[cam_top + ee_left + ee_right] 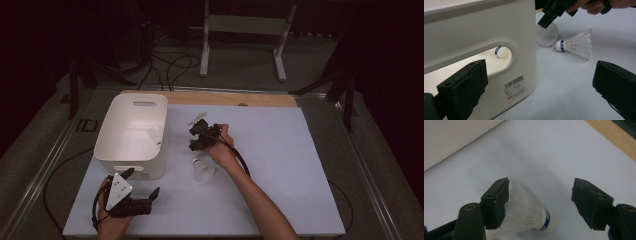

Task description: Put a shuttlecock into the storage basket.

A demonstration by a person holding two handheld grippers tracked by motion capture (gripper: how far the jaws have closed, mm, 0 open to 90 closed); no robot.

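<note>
Between the jaws of my right gripper (540,188) a white shuttlecock (524,212) with a blue band lies on its side on the white table. The left jaw touches its feathers and the right jaw stands apart from it, so the gripper is open. In the high view the right gripper (196,128) hovers over that shuttlecock (198,119) just right of the white bin (131,161). A second shuttlecock (202,170) lies nearer the person. My left gripper (142,182) rests open at the bin's front corner, holding nothing. Through the bin's handle slot another shuttlecock (501,52) lies inside.
The left gripper view faces the bin wall (474,25), with both table shuttlecocks (576,45) (546,35) beyond it. A wooden strip (210,97) runs along the table's far edge. Cables and a white stand (245,30) sit on the floor behind.
</note>
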